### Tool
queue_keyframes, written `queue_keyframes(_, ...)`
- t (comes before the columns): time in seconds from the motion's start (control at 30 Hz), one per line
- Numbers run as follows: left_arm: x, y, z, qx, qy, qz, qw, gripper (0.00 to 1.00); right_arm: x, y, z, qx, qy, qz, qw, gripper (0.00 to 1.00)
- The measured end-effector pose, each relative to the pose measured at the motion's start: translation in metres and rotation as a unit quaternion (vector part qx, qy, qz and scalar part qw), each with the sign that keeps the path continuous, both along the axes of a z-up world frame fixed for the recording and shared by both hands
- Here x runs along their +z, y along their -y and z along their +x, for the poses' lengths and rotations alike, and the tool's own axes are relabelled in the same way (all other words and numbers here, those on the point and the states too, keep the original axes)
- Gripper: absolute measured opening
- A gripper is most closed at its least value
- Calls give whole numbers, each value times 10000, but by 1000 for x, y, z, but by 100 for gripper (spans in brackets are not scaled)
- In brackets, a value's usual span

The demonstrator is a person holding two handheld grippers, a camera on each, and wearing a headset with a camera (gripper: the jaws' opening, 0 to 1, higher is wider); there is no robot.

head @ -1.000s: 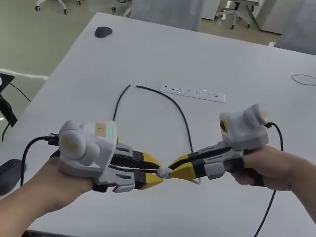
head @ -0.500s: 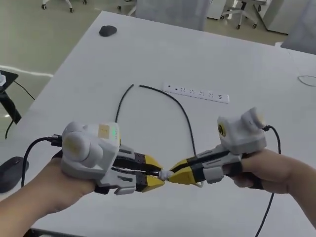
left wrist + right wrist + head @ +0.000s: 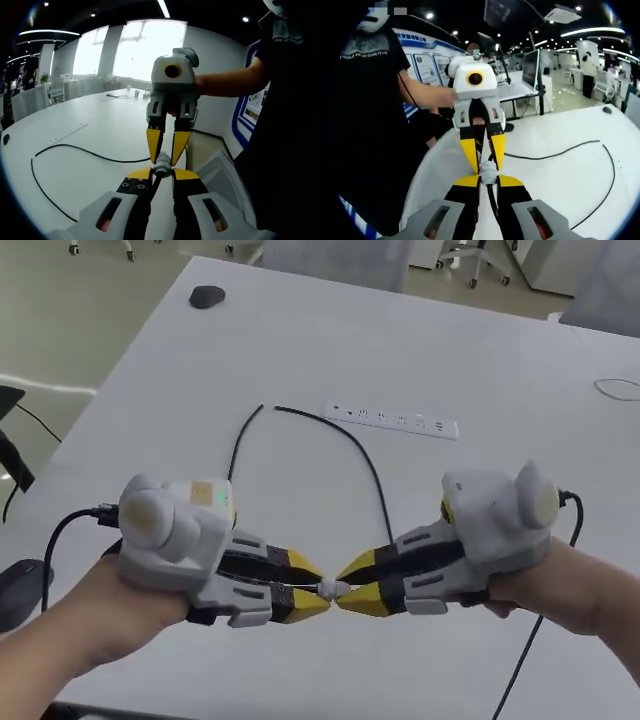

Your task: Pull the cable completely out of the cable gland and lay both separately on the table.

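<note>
The cable gland [image 3: 331,589] is held up off the table [image 3: 480,370], near its front edge, between two grippers that meet tip to tip. On the left, the left gripper [image 3: 318,592] has its jaws drawn narrow onto the gland's body. On the right, the right gripper [image 3: 346,591] is closed just as tight, apparently on the cable [image 3: 370,470] right where it leaves the gland, though the contact is too small to be sure of. From there the cable runs away over the table in a long loop, its far part lying near a power strip [image 3: 390,424]. By my reading the cable is not yet out. The risk lies in the grip: both pairs of tips crowd the same small part, so if the right gripper has the gland's end instead of the cable, a pull would only wrench the gland from one side and could drop it. A tight seal could also make the cable slip through the pads rather than slide free. The head view gives the cable's whole run across the table but not the pinch itself. The right gripper view shows the cable [image 3: 492,199] passing down from the gland between that gripper's own jaws, and the left gripper view shows the gland [image 3: 162,165] seated at its own tips.
</note>
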State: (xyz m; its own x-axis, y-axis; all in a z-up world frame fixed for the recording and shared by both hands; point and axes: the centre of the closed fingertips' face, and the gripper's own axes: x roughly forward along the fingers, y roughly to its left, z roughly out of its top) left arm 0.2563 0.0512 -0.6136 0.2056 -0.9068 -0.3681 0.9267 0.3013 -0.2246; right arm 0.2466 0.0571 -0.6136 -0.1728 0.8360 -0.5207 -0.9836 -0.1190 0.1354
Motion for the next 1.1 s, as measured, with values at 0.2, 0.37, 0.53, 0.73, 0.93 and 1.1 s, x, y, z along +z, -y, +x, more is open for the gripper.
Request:
queue_keyframes(0.2,-1,-1,-4,-45,-271,-32,9996,15,-4,-1,-5,66,1190,-261,9925,7)
queue_keyframes(0.37,-1,-1,-5,-10,-384,-133,9992,15,-3,-1,-5,-97,1937,-375,9803,7)
queue_keyframes(0.53,5,-3,-3,35,-454,-275,9986,15,2,-3,-5,-262,2344,-395,9710,7)
queue_keyframes(0.73,8,-3,-6,-20,-451,-344,9984,15,5,-3,-4,-350,2326,-359,9713,8)
queue_keyframes(0.93,6,-1,-8,-75,-437,-286,9986,15,4,0,-3,-476,2000,-293,9782,8)
queue_keyframes(1.1,3,-1,-9,-81,-472,-234,9986,15,1,4,-3,-729,1180,-254,9900,15)
